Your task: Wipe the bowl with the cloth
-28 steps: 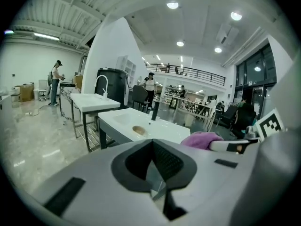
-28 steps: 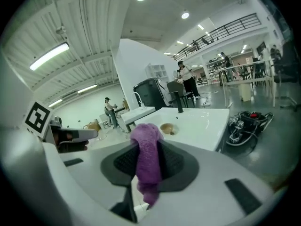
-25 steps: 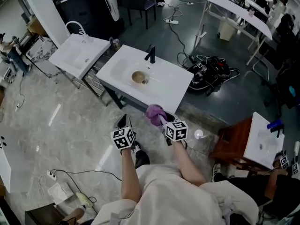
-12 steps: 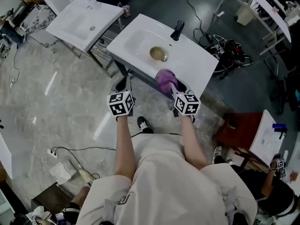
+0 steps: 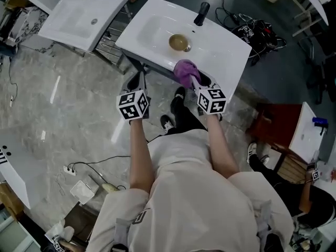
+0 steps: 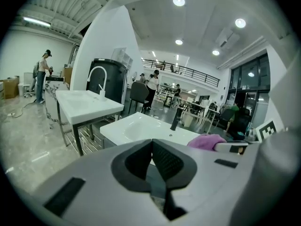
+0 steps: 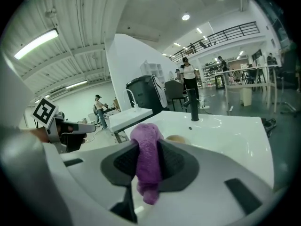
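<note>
Bowl [image 5: 179,42], small and tan-brown, sits in the sunken basin of a white washbasin [image 5: 226,51], close to the drain and a little in front of the black faucet [image 5: 201,13]. Nothing touches it. The purple cloth [image 5: 185,71] is bunched up just over the near rim of that washbasin, apart from the bowl, with a strip of white basin showing between the two. The right hand-held gripper [image 5: 192,81] is clamped on the cloth: in the right gripper view its jaws press on the fabric from both sides, a fold of cloth [image 7: 146,140] standing up above them and a tail hanging below. From there the cloth covers part of the bowl [image 7: 175,138], of which only a low edge shows behind it.

The left hand-held gripper [image 5: 137,83] hovers beside the washbasin's front left corner, level with the right one and well apart from the bowl. In the left gripper view its jaws are clenched, pad against pad.

A second white washbasin [image 5: 79,20] stands to the left on a metal frame, separated by a narrow gap. Beyond the faucet, a tangle of black cables [image 5: 257,28] lies on the dark floor. The person's shoes [image 5: 169,122] stand on pale marbled floor below the grippers, and a reddish-brown stand [image 5: 270,127] sits off to the right.
</note>
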The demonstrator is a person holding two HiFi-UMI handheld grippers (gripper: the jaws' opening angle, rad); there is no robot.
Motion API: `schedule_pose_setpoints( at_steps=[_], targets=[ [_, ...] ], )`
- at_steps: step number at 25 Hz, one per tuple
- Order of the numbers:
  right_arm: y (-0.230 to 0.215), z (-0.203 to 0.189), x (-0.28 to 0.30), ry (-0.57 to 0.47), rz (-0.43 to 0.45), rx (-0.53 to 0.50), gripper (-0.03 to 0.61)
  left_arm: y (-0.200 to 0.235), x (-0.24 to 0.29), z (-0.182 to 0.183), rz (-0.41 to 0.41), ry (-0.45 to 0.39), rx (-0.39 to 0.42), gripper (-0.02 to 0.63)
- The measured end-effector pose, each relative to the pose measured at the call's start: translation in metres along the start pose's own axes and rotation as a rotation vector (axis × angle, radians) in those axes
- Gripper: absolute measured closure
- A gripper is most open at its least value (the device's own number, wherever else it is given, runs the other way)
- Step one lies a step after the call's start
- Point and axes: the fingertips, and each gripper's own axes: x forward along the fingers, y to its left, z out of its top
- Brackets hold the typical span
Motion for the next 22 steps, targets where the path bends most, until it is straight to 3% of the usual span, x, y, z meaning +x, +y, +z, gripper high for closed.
schedule_pose_setpoints(
  at_steps=[5, 12, 18, 22],
  targets=[
    [-0.013, 0.004, 0.014, 0.009, -0.023, 0.004, 0.489, 0.012, 0.015, -0.004, -0.002, 0.024, -0.012, 0.606],
    [-0.048, 0.035, 0.037, -0.029, 0.023, 0.011, 0.489, 0.021, 0.057, 0.025, -0.046, 0.018, 0.009, 0.606],
    [-0.083, 0.047, 0.048, -0.057, -0.018, 0.031, 0.489, 0.008, 0.116, 0.039, -0.120, 0.078, 0.086, 0.606],
    [-0.098, 0.063, 0.068, -0.048, -0.046, 0.063, 0.489, 0.012, 0.156, 0.074, -0.133, 0.097, 0.156, 0.607]
  ],
)
